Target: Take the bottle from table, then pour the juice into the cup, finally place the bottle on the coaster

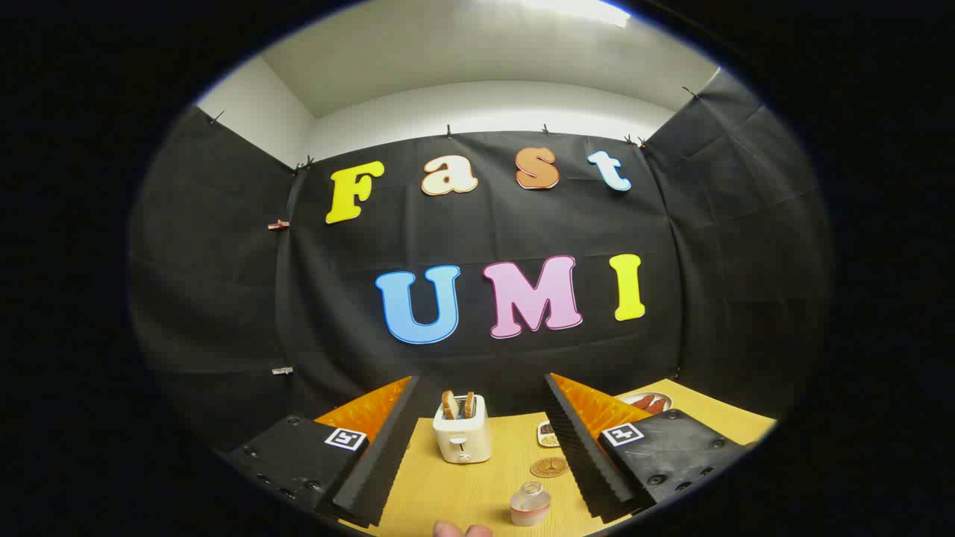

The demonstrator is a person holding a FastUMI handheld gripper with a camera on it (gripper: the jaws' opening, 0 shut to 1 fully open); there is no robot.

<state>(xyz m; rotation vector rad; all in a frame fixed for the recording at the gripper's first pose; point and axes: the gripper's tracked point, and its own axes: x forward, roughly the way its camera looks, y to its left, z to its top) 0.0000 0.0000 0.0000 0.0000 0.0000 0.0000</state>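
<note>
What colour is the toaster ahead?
Cream-white toaster, seen in the gripper view beyond the open gripper.

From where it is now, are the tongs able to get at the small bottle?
Probably yes: the tongs stand open, and the bottle sits upright on the bare table between the fingers, nearer the right one, with nothing in front of it.

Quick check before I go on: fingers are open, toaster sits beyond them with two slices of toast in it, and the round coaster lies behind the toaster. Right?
Not quite. In the gripper view the coaster lies in front of the toaster, nearer the fingers, not behind it. The rest holds: the gripper is open, and two toast slices stand in the toaster beyond the fingers.
</note>
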